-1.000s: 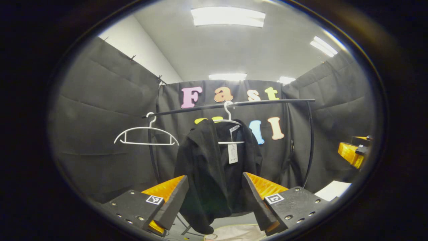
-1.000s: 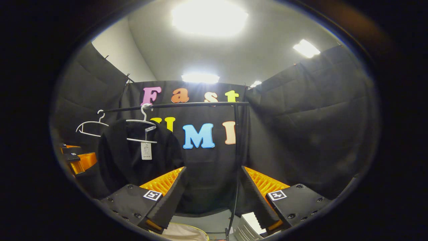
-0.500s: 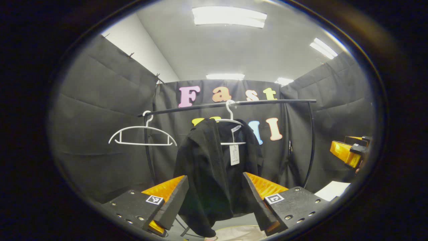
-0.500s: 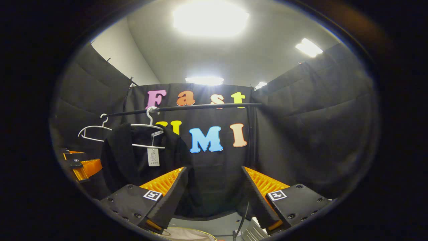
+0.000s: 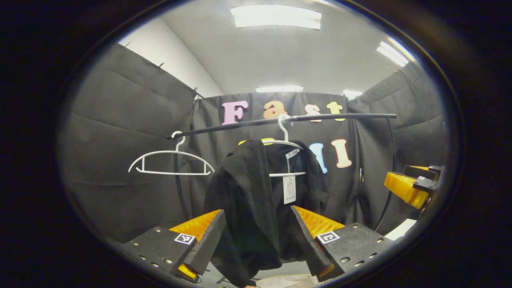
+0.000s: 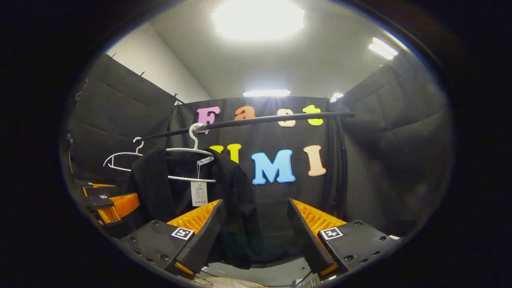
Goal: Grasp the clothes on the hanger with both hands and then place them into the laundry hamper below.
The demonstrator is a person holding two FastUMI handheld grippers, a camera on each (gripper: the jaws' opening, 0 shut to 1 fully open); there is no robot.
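Right gripper (image 6: 256, 228) swung left toward black garment (image 5: 256, 200); both grippers gape, empty. Left gripper (image 5: 258, 234) faces garment on white hanger (image 5: 286, 142); bare hanger (image 5: 170, 162) left on rail (image 5: 280, 120).

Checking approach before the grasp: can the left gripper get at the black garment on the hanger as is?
Probably yes. The left gripper is open, and the black garment hangs straight ahead between its fingers, with nothing in front of it.
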